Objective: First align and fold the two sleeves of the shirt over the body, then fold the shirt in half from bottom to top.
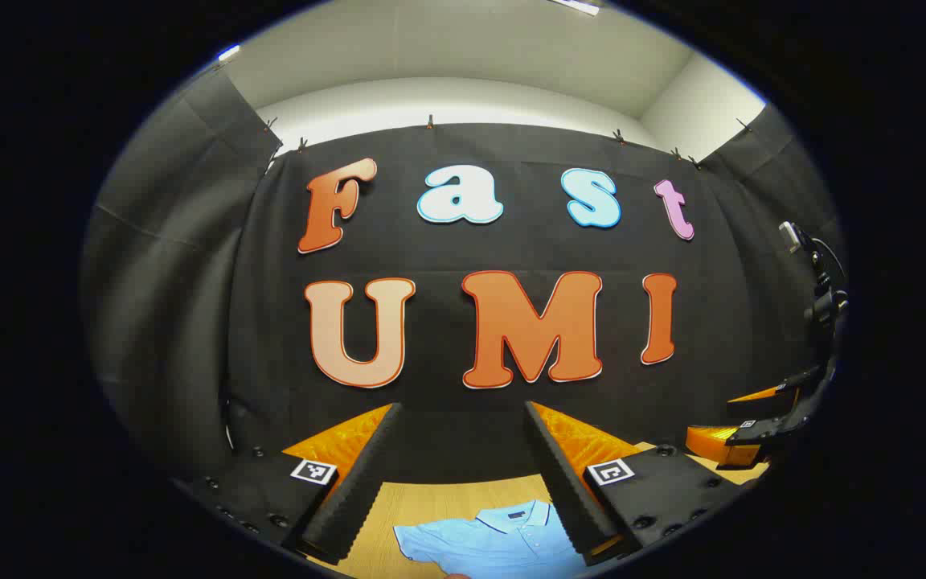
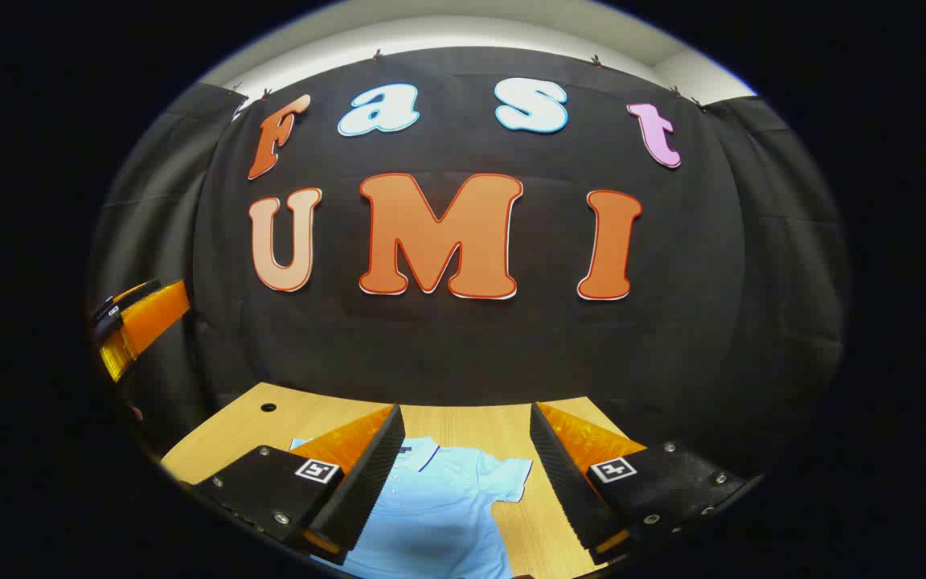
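Left gripper [image 1: 463, 474] open, fingers spread, nothing between them. Right gripper [image 2: 467, 474] likewise open and empty. Light blue shirt [image 2: 439, 515] lies flat on wooden table [image 2: 270, 426], bottom centre in both views, collar toward the far wall, sleeves unfolded.

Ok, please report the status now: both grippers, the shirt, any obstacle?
Left gripper open, raised, holds nothing. Right gripper open, raised, holds nothing. Shirt flat on table, sleeves not yet folded. Nothing in the way.

Each gripper, left gripper [image 1: 463, 474] and right gripper [image 2: 463, 474], has ribbed jaws, black screwed blocks behind them, and square black-and-white markers.
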Demonstrator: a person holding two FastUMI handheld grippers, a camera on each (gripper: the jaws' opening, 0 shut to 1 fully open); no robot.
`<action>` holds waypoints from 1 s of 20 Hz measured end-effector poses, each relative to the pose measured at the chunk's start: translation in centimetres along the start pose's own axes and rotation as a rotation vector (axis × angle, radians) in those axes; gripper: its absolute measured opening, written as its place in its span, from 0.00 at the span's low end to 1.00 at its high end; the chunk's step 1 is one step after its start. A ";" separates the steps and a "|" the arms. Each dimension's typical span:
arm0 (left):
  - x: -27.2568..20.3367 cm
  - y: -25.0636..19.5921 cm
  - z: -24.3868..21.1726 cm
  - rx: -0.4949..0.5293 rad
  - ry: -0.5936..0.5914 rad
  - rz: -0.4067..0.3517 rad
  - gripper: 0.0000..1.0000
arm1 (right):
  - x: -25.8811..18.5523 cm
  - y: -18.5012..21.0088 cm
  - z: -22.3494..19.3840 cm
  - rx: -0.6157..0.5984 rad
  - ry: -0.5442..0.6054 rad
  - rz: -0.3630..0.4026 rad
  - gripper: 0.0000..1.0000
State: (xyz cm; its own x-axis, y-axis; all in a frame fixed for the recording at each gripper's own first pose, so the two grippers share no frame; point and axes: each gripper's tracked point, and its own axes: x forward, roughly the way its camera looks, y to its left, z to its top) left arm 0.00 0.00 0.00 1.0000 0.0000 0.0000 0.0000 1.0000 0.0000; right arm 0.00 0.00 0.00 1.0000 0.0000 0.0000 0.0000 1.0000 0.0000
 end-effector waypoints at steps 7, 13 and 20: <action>-0.1 1.3 -1.0 -0.007 0.023 -0.044 0.98 | -0.9 0.9 -0.6 -0.010 0.013 -0.047 0.98; 0.5 1.0 -0.6 0.003 0.014 0.019 0.98 | 1.0 0.8 -0.7 -0.028 0.024 0.018 0.98; 1.4 -1.3 0.2 0.052 -0.002 0.045 0.97 | 5.4 -1.9 -4.0 -0.030 0.137 0.028 0.98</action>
State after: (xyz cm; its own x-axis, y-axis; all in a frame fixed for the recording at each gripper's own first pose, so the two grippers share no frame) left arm 1.38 -1.27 0.17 0.9990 0.0446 0.0035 -0.0447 0.9977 0.0517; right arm 5.45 -1.90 -4.05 0.9903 0.0256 -0.1367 -0.0297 0.9992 -0.0277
